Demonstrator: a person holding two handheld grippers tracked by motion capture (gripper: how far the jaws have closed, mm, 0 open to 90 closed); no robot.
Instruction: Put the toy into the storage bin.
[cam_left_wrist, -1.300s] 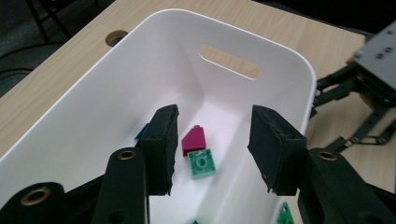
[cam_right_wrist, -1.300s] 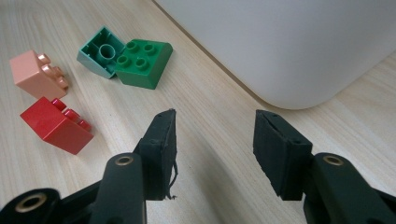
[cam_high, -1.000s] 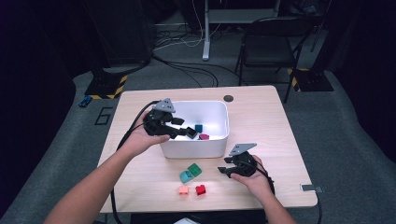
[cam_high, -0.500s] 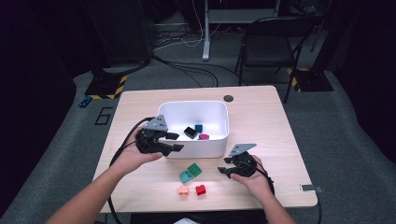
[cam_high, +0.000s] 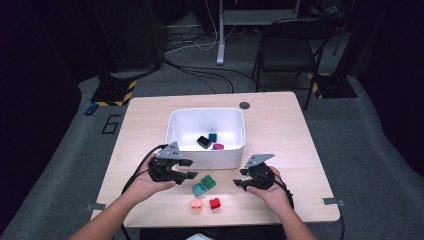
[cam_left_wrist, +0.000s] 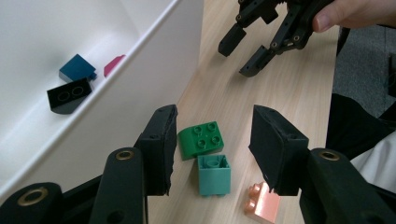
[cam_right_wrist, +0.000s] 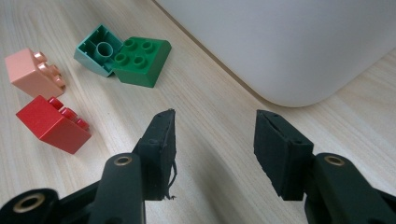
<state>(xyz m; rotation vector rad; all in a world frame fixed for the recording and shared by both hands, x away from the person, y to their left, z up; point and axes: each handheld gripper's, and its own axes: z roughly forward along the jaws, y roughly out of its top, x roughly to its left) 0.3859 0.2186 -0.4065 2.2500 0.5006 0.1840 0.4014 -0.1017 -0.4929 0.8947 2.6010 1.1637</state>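
Observation:
A white bin (cam_high: 205, 159) stands mid-table and holds a black brick (cam_high: 203, 142), a dark blue brick (cam_high: 213, 137) and a magenta brick (cam_high: 218, 147). In front of it lie a green brick (cam_high: 208, 182) touching a teal brick (cam_high: 199, 189), with a salmon brick (cam_high: 196, 204) and a red brick (cam_high: 215, 203) nearer me. My left gripper (cam_high: 188, 168) is open just left of the green brick (cam_left_wrist: 201, 140), its jaws on either side of the green and teal bricks (cam_left_wrist: 214, 175) without touching. My right gripper (cam_high: 239, 177) is open and empty to their right, over bare wood (cam_right_wrist: 215, 128).
The bin's near wall (cam_right_wrist: 289, 42) rises close behind both grippers. A dark round disc (cam_high: 244, 105) sits near the table's far edge. A chair (cam_high: 290, 45) and floor cables lie beyond the table. Bare wood extends to the left and right of the bin.
My left gripper has come back from over the bin and dropped to the table in front of it, beside the green and teal bricks. The right gripper has stayed put.

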